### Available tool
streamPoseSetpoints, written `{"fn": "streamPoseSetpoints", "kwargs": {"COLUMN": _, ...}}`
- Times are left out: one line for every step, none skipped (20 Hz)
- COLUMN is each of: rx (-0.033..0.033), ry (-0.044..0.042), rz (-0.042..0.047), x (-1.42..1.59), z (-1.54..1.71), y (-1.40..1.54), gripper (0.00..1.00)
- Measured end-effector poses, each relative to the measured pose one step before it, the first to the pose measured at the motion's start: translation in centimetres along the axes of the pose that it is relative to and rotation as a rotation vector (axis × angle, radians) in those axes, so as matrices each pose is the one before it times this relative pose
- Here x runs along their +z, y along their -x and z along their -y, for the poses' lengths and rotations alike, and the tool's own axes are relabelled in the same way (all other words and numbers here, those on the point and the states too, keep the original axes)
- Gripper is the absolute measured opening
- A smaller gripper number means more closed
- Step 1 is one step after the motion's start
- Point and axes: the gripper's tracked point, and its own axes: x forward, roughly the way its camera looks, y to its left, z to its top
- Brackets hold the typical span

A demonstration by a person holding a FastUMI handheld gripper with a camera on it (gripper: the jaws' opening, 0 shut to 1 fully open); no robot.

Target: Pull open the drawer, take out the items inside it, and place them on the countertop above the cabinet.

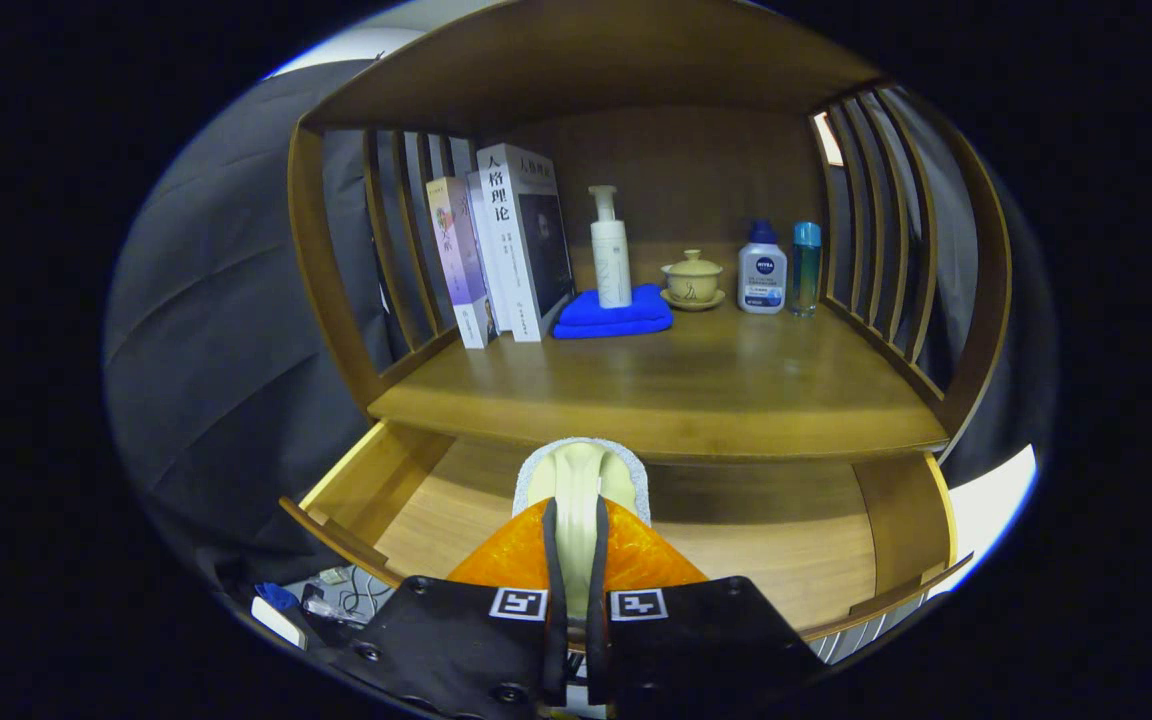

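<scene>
The wooden drawer (796, 565) stands pulled open below the countertop (696, 390); the part of its floor that I see is bare. My gripper (576, 520) is shut on a pale cream pad with a grey fuzzy rim (581, 470), held edge-on between both fingers. The pad hangs above the drawer, its top reaching the front edge of the countertop. The fingers hide its lower part.
At the back of the countertop stand books (506, 250), a white pump bottle (610, 250) on a folded blue cloth (616, 315), a lidded tea cup (693, 278), a white lotion bottle (762, 270) and a teal bottle (805, 268). Slatted wooden sides (881, 230) enclose the shelf. Cables (356, 590) lie on the floor.
</scene>
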Motion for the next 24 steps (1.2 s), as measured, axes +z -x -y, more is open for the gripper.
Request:
{"fn": "streamPoseSetpoints", "kwargs": {"rx": -0.00269, "ry": -0.00596, "rz": 0.01183, "x": 0.758, "z": 0.083, "y": 0.119, "gripper": 0.09}}
{"fn": "streamPoseSetpoints", "kwargs": {"rx": 0.00097, "ry": -0.00402, "rz": 0.00664, "x": 0.696, "z": -0.03, "y": 0.061, "gripper": 0.09}}
{"fn": "streamPoseSetpoints", "kwargs": {"rx": -0.00237, "ry": -0.00465, "rz": 0.0093, "x": 0.83, "z": 0.069, "y": 0.008, "gripper": 0.09}}
{"fn": "streamPoseSetpoints", "kwargs": {"rx": -0.00249, "ry": -0.00498, "rz": 0.00727, "x": 0.703, "z": 0.06, "y": -0.091, "gripper": 0.09}}
{"fn": "streamPoseSetpoints", "kwargs": {"rx": -0.00115, "ry": -0.00792, "rz": 0.00359, "x": 0.655, "z": 0.0, "y": -0.146, "gripper": 0.09}}
{"fn": "streamPoseSetpoints", "kwargs": {"rx": -0.00045, "ry": -0.00585, "rz": 0.00414, "x": 0.583, "z": -0.09, "y": -0.147, "gripper": 0.09}}
{"fn": "streamPoseSetpoints", "kwargs": {"rx": -0.00246, "ry": -0.00185, "rz": 0.0027, "x": 0.648, "z": -0.004, "y": -0.223, "gripper": 0.09}}
{"fn": "streamPoseSetpoints", "kwargs": {"rx": -0.0039, "ry": -0.00219, "rz": 0.00603, "x": 0.632, "z": 0.021, "y": -0.253, "gripper": 0.09}}
{"fn": "streamPoseSetpoints", "kwargs": {"rx": -0.00168, "ry": -0.00058, "rz": 0.0028, "x": 0.644, "z": -0.032, "y": -0.421, "gripper": 0.09}}
{"fn": "streamPoseSetpoints", "kwargs": {"rx": -0.00675, "ry": -0.00394, "rz": 0.00457, "x": 0.63, "z": 0.003, "y": -0.34, "gripper": 0.09}}
{"fn": "streamPoseSetpoints", "kwargs": {"rx": -0.00613, "ry": -0.00651, "rz": 0.00047, "x": 0.567, "z": -0.022, "y": -0.482, "gripper": 0.09}}
{"fn": "streamPoseSetpoints", "kwargs": {"rx": -0.00363, "ry": -0.01053, "rz": -0.00322, "x": 0.398, "z": -0.152, "y": -0.518, "gripper": 0.09}}
{"fn": "streamPoseSetpoints", "kwargs": {"rx": -0.00158, "ry": -0.00908, "rz": -0.00513, "x": 0.406, "z": -0.153, "y": -0.679, "gripper": 0.09}}
{"fn": "streamPoseSetpoints", "kwargs": {"rx": -0.0085, "ry": -0.00556, "rz": -0.00702, "x": 0.206, "z": 0.095, "y": -0.67, "gripper": 0.09}}
{"fn": "streamPoseSetpoints", "kwargs": {"rx": -0.0154, "ry": -0.00601, "rz": -0.00598, "x": 0.204, "z": 0.228, "y": -0.721, "gripper": 0.09}}
{"fn": "streamPoseSetpoints", "kwargs": {"rx": -0.01475, "ry": -0.01647, "rz": -0.007, "x": 0.05, "z": 0.15, "y": -0.729, "gripper": 0.09}}
{"fn": "streamPoseSetpoints", "kwargs": {"rx": -0.01036, "ry": -0.02692, "rz": -0.00472, "x": 0.193, "z": 0.076, "y": -0.726, "gripper": 0.09}}
{"fn": "streamPoseSetpoints", "kwargs": {"rx": -0.00354, "ry": -0.02282, "rz": -0.00713, "x": 0.146, "z": 0.009, "y": -0.782, "gripper": 0.09}}
{"fn": "streamPoseSetpoints", "kwargs": {"rx": -0.00988, "ry": -0.0155, "rz": -0.0084, "x": 0.228, "z": 0.2, "y": -0.818, "gripper": 0.09}}
{"fn": "streamPoseSetpoints", "kwargs": {"rx": -0.01619, "ry": -0.00941, "rz": -0.00847, "x": -0.021, "z": 0.541, "y": -0.648, "gripper": 0.09}}
{"fn": "streamPoseSetpoints", "kwargs": {"rx": -0.01708, "ry": -0.00456, "rz": -0.00842, "x": -0.075, "z": 0.485, "y": -0.628, "gripper": 0.09}}
{"fn": "streamPoseSetpoints", "kwargs": {"rx": -0.00899, "ry": -0.00349, "rz": -0.00999, "x": -0.039, "z": 0.218, "y": -0.538, "gripper": 0.09}}
{"fn": "streamPoseSetpoints", "kwargs": {"rx": 0.00031, "ry": -0.00253, "rz": -0.00974, "x": 0.003, "z": 0.057, "y": -0.387, "gripper": 0.09}}
{"fn": "streamPoseSetpoints", "kwargs": {"rx": 0.00595, "ry": -0.00506, "rz": 0.01055, "x": 0.42, "z": -0.144, "y": -0.358, "gripper": 0.11}}
